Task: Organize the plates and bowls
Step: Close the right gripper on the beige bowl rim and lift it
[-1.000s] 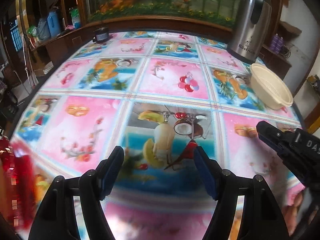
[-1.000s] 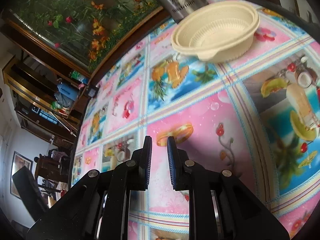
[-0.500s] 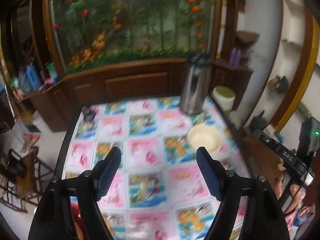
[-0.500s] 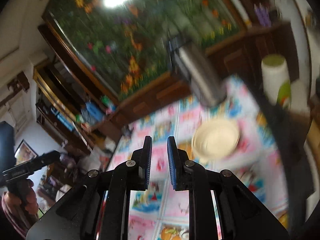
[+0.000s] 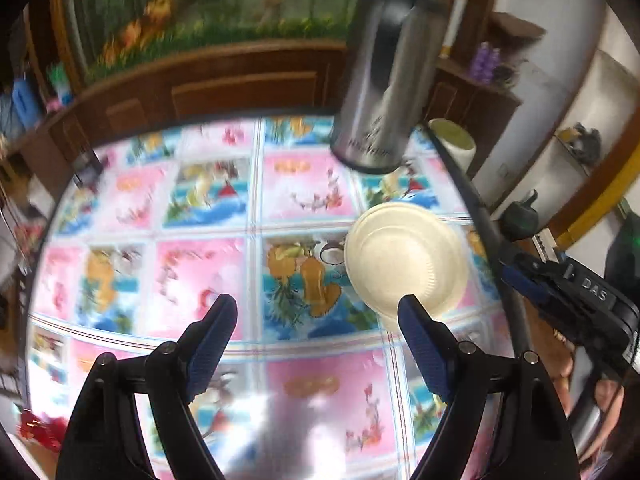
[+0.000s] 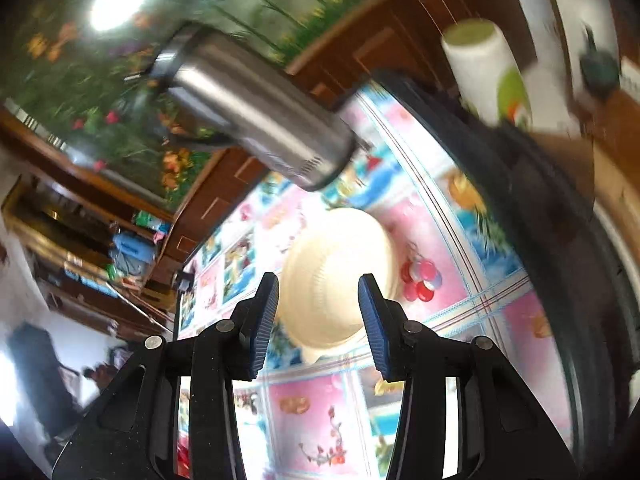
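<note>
Both grippers have pulled back above the bench (image 5: 208, 280). The right gripper (image 6: 318, 312) has just been opening its jaws, nothing between them; the left gripper (image 5: 316, 332) stands spread, empty. The bowl (image 5: 406, 258) sits near the flask (image 5: 384, 72), probably the next pickup.

1. A tablecloth (image 5: 312, 184) printed with pink and blue fruit squares covers the table.
2. A steel thermos jug (image 5: 384, 80) stands upright at the far edge of the cloth.
3. A white canister (image 6: 484, 68) with a green top stands past the table's corner.
4. A flower mural (image 5: 192, 12) fills the wall above a wooden cabinet (image 5: 224, 88).
</note>
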